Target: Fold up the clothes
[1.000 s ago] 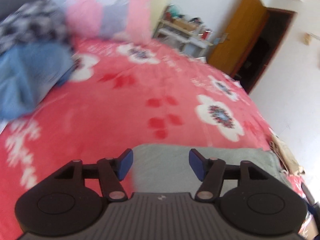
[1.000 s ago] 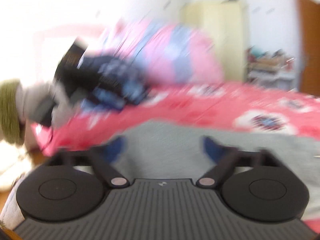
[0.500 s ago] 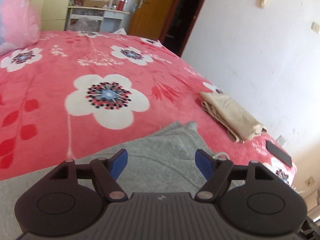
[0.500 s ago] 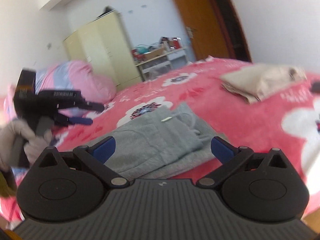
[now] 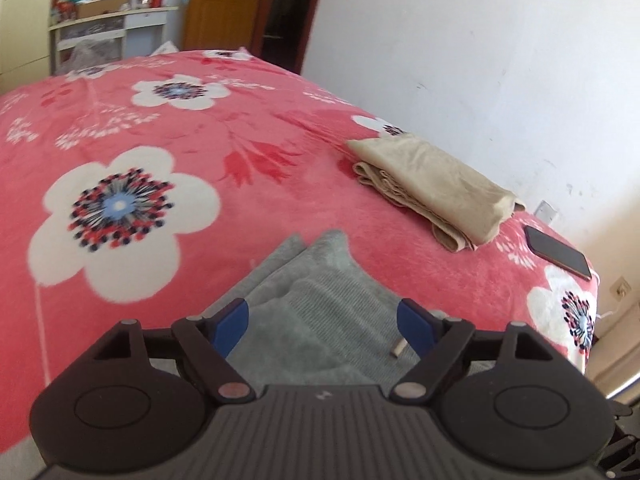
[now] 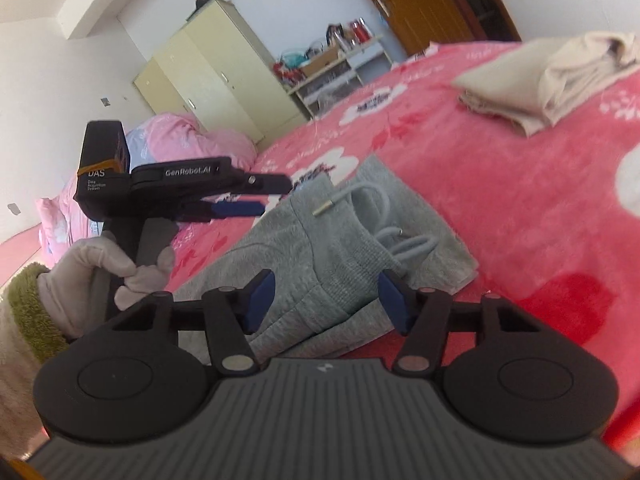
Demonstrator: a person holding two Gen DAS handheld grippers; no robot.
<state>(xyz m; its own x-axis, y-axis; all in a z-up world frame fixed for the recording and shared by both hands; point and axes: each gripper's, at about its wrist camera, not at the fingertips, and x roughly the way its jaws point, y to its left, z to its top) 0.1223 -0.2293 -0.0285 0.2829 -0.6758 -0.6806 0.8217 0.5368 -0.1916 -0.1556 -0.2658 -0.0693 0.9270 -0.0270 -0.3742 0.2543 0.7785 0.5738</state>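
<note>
Pink floral bedspread (image 5: 280,208) across the whole bed, white wall and a brown door (image 5: 224,4) behind, cream wardrobe (image 6: 216,68) and cluttered shelf at the far end. Grey sweatpants (image 6: 336,256) lying folded lengthwise near the bed's front edge, waistband and drawstring (image 6: 384,220) toward the right side. Folded beige garment (image 5: 432,184) well apart toward the wall, dark phone (image 5: 558,252) near the corner beyond it.

Left gripper (image 5: 322,326) hovering over the waistband end with jaws apart, cloth beneath them but not pinched. Right gripper (image 6: 326,300) also released, pads either side of the grey cloth without pressing (cloth framed, not caught). Gloved hand (image 6: 100,276) carrying the left tool, visible from the right wrist view.

Step in hand, at a guess: taking hold of the waistband end for the next fold. Best done by lowering both sets of pads onto the doubled edge, catching all layers together, tucking the loose drawstring inside first, then lifting evenly so the fold lands square.

Against a second ago: both views swung away from the pillow end and the heap of other clothes, now onto the waistband. Left jaws have just been opening wider, right jaws have just been closing from their widest, nothing clamped in either.
</note>
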